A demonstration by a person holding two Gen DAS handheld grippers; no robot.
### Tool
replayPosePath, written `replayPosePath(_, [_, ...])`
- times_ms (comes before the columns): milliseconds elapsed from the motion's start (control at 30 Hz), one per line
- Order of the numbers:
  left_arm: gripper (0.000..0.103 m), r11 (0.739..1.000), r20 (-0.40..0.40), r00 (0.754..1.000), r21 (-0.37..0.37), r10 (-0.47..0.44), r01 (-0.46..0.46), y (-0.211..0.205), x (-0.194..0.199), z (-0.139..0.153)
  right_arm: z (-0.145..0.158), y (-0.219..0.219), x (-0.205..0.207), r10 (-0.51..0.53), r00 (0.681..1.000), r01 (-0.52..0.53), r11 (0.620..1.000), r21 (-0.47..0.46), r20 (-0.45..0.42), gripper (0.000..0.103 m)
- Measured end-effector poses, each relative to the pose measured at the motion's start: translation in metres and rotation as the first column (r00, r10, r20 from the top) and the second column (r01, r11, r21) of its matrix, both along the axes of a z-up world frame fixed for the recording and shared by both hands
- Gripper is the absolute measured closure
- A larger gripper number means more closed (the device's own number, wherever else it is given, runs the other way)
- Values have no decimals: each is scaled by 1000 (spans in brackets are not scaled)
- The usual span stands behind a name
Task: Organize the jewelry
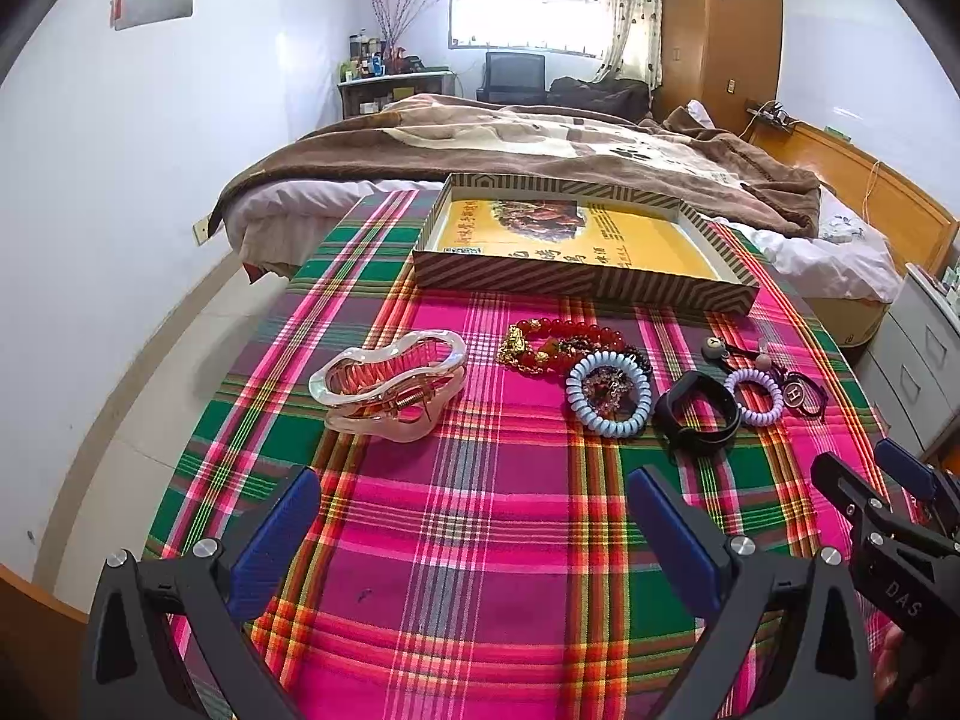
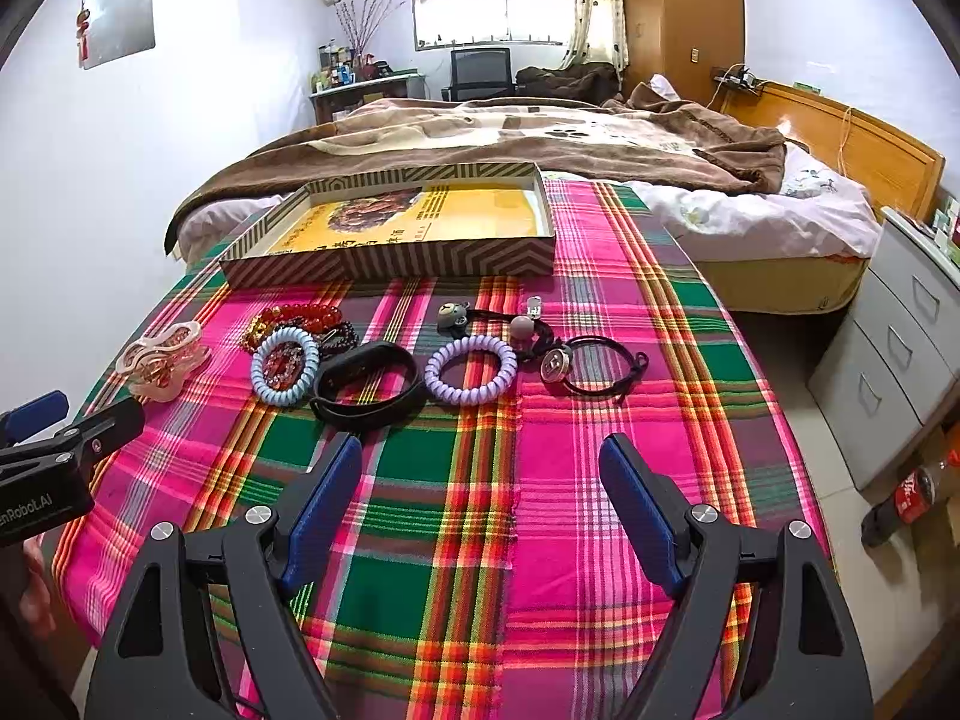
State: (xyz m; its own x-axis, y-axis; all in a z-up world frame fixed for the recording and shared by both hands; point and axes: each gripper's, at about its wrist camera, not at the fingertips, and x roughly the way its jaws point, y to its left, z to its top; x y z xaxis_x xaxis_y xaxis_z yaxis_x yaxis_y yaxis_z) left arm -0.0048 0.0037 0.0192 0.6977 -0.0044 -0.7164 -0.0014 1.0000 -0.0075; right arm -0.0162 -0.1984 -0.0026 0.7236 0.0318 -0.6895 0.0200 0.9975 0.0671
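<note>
Table [image 2: 630,360]: plaid cloth, bed behind.
Box [image 1: 576,288]: open tray, long axis crosswise, at far edge.
Jewelry: clip [image 1: 390,384], beads [image 1: 552,342] partly hidden under coil [image 1: 609,393], band [image 2: 369,384] before box.
Left gripper [image 1: 474,534]: fingers apart, empty.
Right gripper [image 2: 480,498]: fingers apart, empty.

Each tool [image 1: 474,531] — black angular frame, silver round screws, blue padded fingers [image 2: 639,513] — white lettering on its body.
</note>
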Motion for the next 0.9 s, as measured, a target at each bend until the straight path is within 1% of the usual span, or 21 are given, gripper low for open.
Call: replayPosePath(900, [0, 1000, 9, 1000, -7, -9, 9, -2, 2, 2, 1, 1, 2, -6, 1000, 6, 1000, -3, 7, 22])
